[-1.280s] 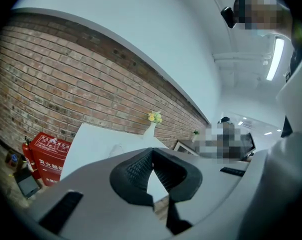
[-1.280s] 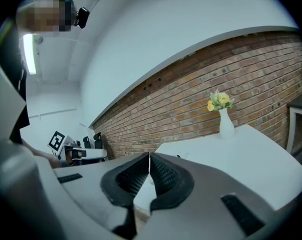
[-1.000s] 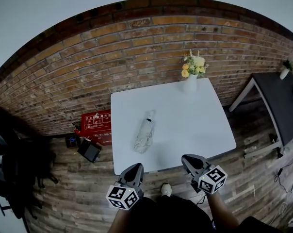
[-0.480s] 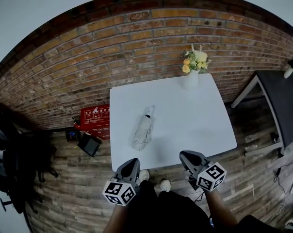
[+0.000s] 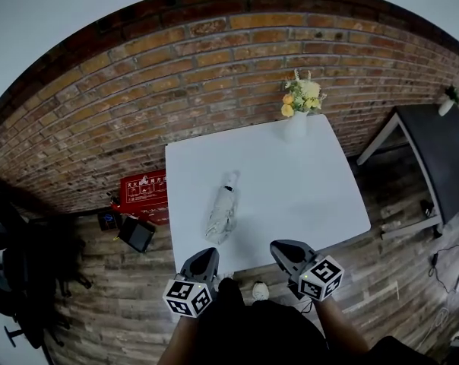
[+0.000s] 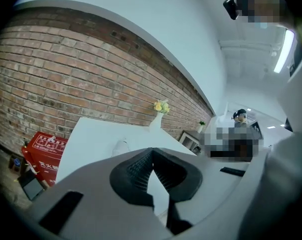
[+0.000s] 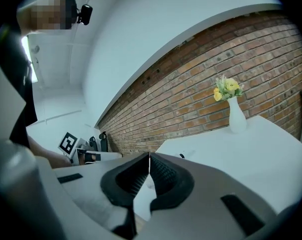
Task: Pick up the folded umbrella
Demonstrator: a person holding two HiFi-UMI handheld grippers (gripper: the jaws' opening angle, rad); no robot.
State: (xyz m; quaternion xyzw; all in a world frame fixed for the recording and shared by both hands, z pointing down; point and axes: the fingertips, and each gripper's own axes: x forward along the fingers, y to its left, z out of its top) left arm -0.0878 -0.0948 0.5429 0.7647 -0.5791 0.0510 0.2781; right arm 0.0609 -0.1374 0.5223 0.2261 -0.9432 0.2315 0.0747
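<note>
Worktop (image 5: pixel 305 196): plain white.
Umbrella (image 5: pixel 223 216): pale grey-white cloth, dark tip.
Wall (image 5: pixel 176 82): red-brown brick, pale mortar lines.
Vase (image 5: pixel 295 128): white. Flowers (image 5: pixel 302 96): yellow and cream, green leaves.
Box (image 5: pixel 142 192): red, white print.
Floor (image 5: pixel 123 295): grey-brown wood planks.
Side table (image 5: pixel 435 158): black top, white legs.
Left claw (image 5: pixel 207 255), right claw (image 5: pixel 278 248): grey shells, black ribbed pads (image 6: pixel 138 171), cubes (image 5: pixel 188 301) with black-and-white squares.

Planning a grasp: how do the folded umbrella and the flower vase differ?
The folded umbrella lies flat on the white table; the vase stands upright at its far edge. The umbrella is long and crumpled; the vase is smooth and holds flowers. Both are whitish.
</note>
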